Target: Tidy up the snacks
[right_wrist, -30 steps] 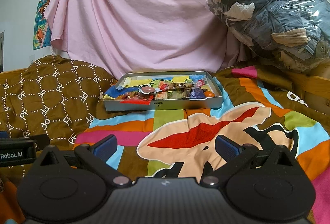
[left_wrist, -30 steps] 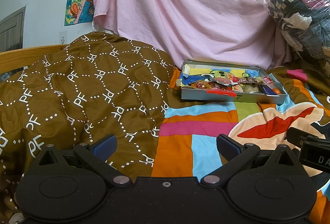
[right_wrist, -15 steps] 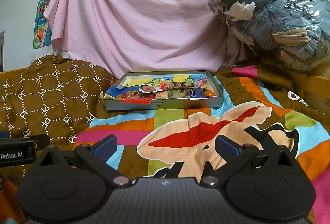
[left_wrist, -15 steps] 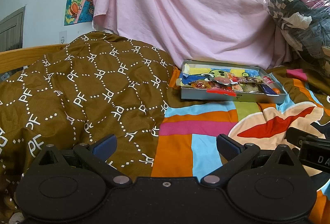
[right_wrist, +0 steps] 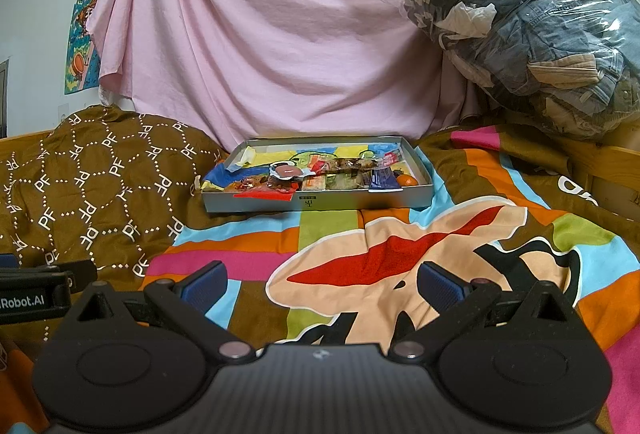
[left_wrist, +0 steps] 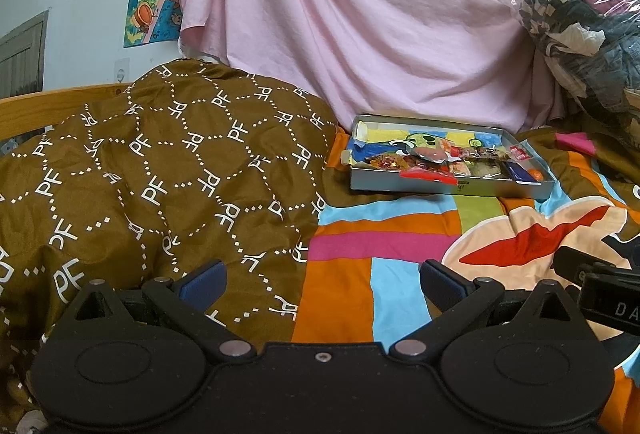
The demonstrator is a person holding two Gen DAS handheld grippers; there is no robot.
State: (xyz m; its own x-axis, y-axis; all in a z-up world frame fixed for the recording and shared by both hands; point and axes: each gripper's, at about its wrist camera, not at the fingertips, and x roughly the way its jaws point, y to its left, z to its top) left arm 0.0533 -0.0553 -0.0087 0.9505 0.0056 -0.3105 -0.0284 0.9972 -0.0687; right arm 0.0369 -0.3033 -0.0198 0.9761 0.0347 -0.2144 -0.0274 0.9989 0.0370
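One grey tray (right_wrist: 320,200) of snacks (right_wrist: 316,176) lies on the bed's colourful blanket (right_wrist: 400,246), its long axis running left to right across my view, well ahead of both claws. The wrappers are heaped together, too jumbled to count. My left claw (left_wrist: 322,280) and right claw (right_wrist: 322,280) each gape wide, holding nothing, hovering near the tray's front.

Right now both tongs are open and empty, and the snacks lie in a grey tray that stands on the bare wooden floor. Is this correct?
Not quite. The grey tray stands on the colourful bedspread, not on a bare wooden floor; the right wrist view shows this. The rest holds: the left tongs and right tongs are open and empty, and the snacks lie in the tray.
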